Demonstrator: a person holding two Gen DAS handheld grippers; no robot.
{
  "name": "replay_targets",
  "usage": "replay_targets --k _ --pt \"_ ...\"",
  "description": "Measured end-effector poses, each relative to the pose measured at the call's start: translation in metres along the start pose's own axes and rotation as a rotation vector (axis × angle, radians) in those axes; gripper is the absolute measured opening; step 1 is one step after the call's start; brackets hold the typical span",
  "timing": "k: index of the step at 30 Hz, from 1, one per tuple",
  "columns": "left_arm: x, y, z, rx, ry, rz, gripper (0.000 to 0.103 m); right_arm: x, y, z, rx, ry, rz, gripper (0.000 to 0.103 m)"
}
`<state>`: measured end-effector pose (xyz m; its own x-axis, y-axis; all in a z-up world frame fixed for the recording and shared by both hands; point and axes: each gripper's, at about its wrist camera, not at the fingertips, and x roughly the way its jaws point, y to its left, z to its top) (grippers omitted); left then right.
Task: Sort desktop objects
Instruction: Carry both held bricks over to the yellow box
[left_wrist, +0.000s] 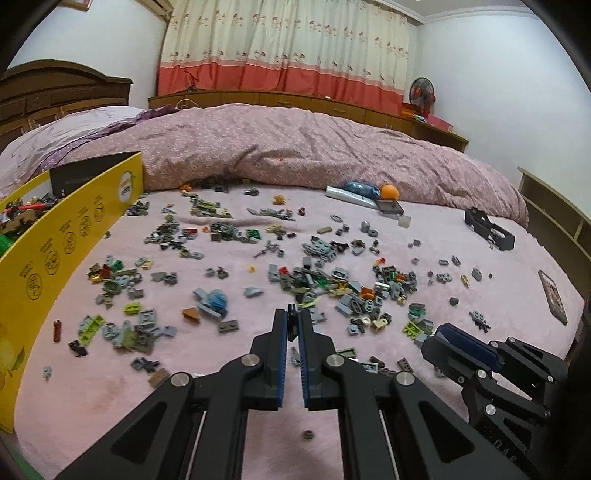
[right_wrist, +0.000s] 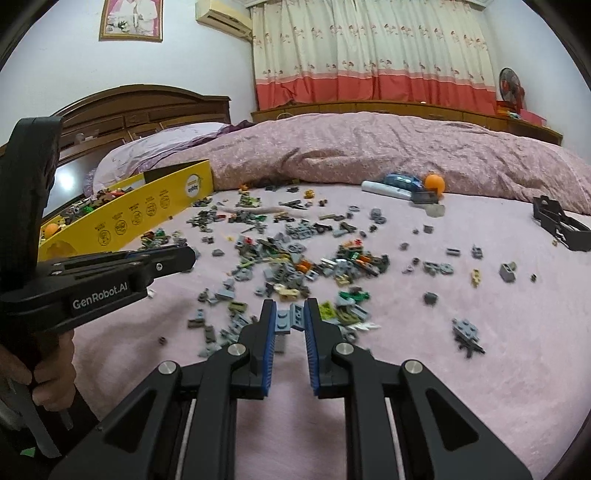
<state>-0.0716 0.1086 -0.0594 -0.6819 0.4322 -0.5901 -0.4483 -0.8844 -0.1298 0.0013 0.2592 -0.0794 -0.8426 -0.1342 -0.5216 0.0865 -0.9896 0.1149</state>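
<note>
Several small toy bricks (left_wrist: 332, 280), mostly grey, lie scattered over the pink bedsheet (left_wrist: 221, 369). In the left wrist view my left gripper (left_wrist: 292, 313) is shut on a small black brick piece (left_wrist: 292, 325) that stands upright between its blue pads, lifted above the sheet. In the right wrist view my right gripper (right_wrist: 290, 306) is shut on a flat blue-grey studded plate (right_wrist: 288, 319) held above the scattered bricks (right_wrist: 295, 258). A yellow cardboard box (left_wrist: 74, 236) with sorted pieces inside stands at the left; it also shows in the right wrist view (right_wrist: 147, 210).
A rumpled pink quilt (left_wrist: 295, 147) lies behind the bricks. An orange ball (left_wrist: 389, 192), a white remote and a blue packet sit at its foot. A black plastic tray (left_wrist: 489, 229) and a phone (left_wrist: 552, 295) lie at the right. A hand (right_wrist: 48, 373) holds the left gripper's handle.
</note>
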Motion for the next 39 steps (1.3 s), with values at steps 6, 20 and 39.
replay_targets --k 6,20,39 --pt "-0.017 0.022 0.007 -0.032 -0.025 0.045 0.006 -0.001 0.014 0.016 -0.008 -0.01 0.036 0.016" --pt "-0.067 0.09 0.027 -0.114 -0.107 0.197 0.006 0.01 0.069 0.059 -0.082 -0.045 0.147 0.016" --pt "-0.143 0.227 0.032 -0.247 -0.18 0.493 0.006 0.05 0.202 0.105 -0.234 -0.056 0.374 0.016"
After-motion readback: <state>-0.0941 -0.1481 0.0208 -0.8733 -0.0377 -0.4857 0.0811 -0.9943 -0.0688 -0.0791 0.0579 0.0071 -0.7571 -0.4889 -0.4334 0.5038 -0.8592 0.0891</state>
